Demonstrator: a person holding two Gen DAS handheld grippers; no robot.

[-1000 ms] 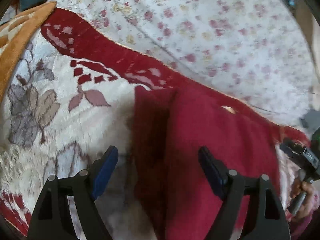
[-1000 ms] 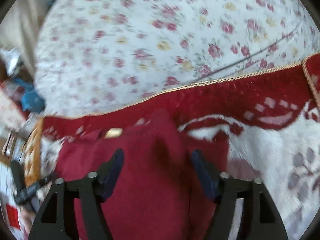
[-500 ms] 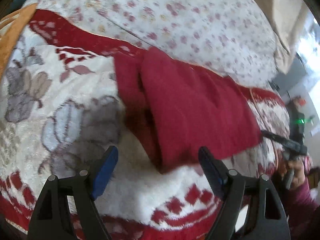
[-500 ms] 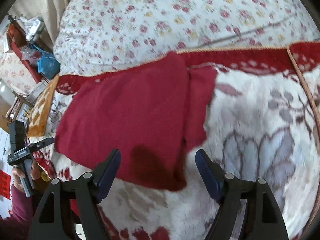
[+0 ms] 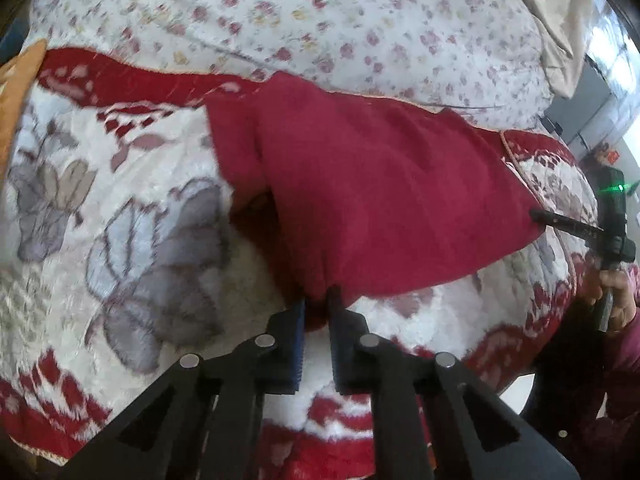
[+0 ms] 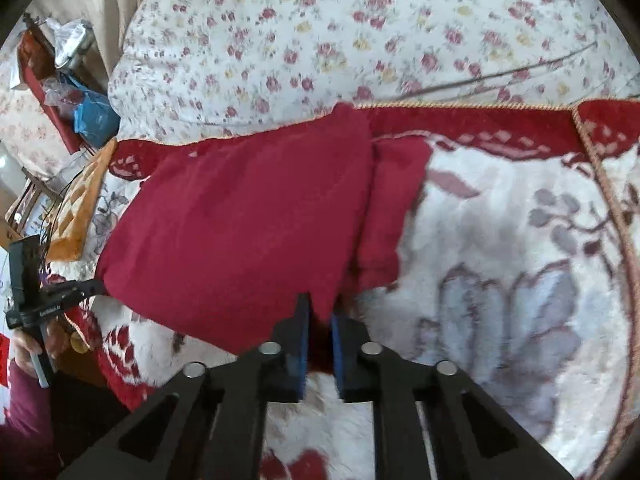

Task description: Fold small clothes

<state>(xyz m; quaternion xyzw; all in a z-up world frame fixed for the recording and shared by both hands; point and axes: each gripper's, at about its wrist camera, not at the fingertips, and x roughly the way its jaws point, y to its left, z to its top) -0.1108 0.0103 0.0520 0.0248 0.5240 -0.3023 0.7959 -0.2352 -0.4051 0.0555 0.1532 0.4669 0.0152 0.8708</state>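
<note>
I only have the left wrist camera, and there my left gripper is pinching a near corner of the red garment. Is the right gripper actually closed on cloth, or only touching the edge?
Observer: Closed on cloth. In the right wrist view the right gripper has its blue pads pinched on a near corner of the red garment, with red fabric filling the gap between them.
Operator: Anything beside the bed that I can't see from here?
Observer: Yes. A blue plastic bag sits among clutter just past the end of the floral sheet, on the left of that view.
</note>
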